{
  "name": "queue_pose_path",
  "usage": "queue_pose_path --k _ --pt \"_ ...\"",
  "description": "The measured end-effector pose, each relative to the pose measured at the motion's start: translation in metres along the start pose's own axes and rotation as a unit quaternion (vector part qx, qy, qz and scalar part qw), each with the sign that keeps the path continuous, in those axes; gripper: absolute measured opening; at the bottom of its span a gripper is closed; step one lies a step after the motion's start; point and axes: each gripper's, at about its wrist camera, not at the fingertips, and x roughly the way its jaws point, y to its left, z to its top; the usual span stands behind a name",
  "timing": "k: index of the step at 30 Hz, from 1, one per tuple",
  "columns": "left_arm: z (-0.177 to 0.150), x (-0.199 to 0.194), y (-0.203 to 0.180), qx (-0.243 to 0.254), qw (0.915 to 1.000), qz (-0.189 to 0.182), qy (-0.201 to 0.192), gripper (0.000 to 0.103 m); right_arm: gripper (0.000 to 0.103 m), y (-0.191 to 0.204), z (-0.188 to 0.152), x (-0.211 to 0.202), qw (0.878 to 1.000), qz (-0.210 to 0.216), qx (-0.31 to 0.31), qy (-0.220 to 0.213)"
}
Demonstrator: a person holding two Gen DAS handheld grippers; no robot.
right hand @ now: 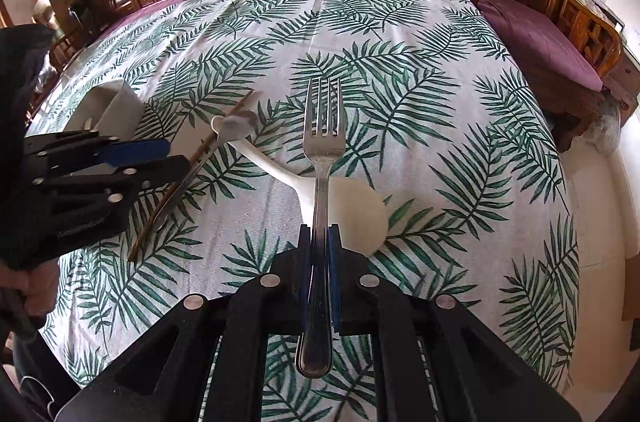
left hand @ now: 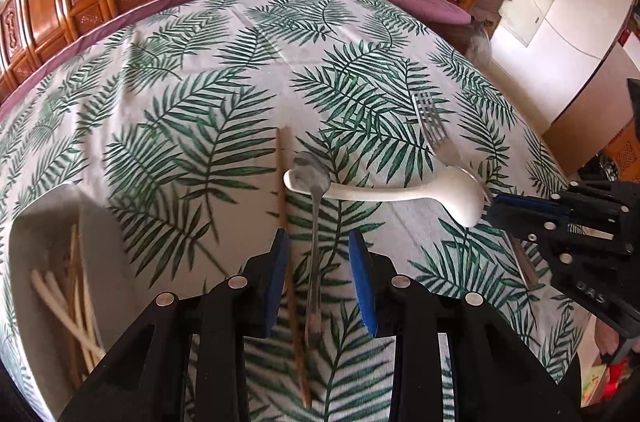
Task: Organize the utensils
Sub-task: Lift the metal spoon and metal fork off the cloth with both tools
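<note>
1. Steel fork [right hand: 323,158] is shown whole only in the right wrist view, its handle clamped between the right gripper [right hand: 320,234] pads, tines forward above the white spoon [right hand: 352,210].
2. The left wrist view alone shows chopsticks inside the white holder [left hand: 44,242].
3. The left gripper [left hand: 320,254] is released, straddling a metal spoon [left hand: 316,222] and brown chopstick [left hand: 286,222] on the tablecloth [left hand: 200,82].

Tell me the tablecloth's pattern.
Green palm fronds on the white tablecloth; clearest in the right wrist view.

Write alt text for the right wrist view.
The right tool grips a steel fork by its handle, tines pointing away, over a palm-leaf tablecloth. A white ladle lies beneath; the left tool reaches in from the left.
</note>
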Motion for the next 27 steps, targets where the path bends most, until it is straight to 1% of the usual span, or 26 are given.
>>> queue_pose_path --k 4,5,7,9,11,16,19,24,27 --pt "0.004 0.01 -0.003 0.009 0.9999 0.003 0.009 0.027 0.01 -0.004 -0.003 0.001 1.0 0.001 0.006 -0.002" --pt "0.005 0.012 -0.003 0.01 0.9999 0.001 0.011 0.024 0.01 -0.005 -0.005 0.002 1.0 0.001 0.008 -0.002" --pt "0.007 0.015 -0.003 0.011 0.9998 0.003 0.013 0.023 0.01 -0.006 -0.006 0.003 1.0 0.002 0.01 -0.001" --pt "0.007 0.019 -0.002 0.01 0.9998 0.002 0.019 0.017 0.01 -0.006 -0.008 0.004 1.0 0.003 0.01 0.0" --pt "0.009 0.02 -0.002 0.008 0.9997 0.002 0.022 0.016 0.01 -0.007 -0.009 0.004 1.0 0.003 0.01 -0.001" --pt "0.012 0.025 -0.007 0.016 0.9994 0.007 0.029 0.016 0.01 -0.01 -0.01 0.004 1.0 0.002 0.015 -0.002" --pt "0.014 0.029 -0.01 0.022 0.999 0.018 0.035 0.016 0.01 -0.012 -0.011 0.003 1.0 0.001 0.015 -0.003" --pt "0.015 0.038 -0.007 0.015 0.9981 0.025 0.053 0.016 0.01 -0.014 -0.011 0.001 1.0 0.0 0.016 -0.003" --pt "0.015 0.039 -0.007 0.013 0.9982 0.025 0.054 0.015 0.01 -0.014 -0.012 -0.001 1.0 -0.001 0.015 -0.004"
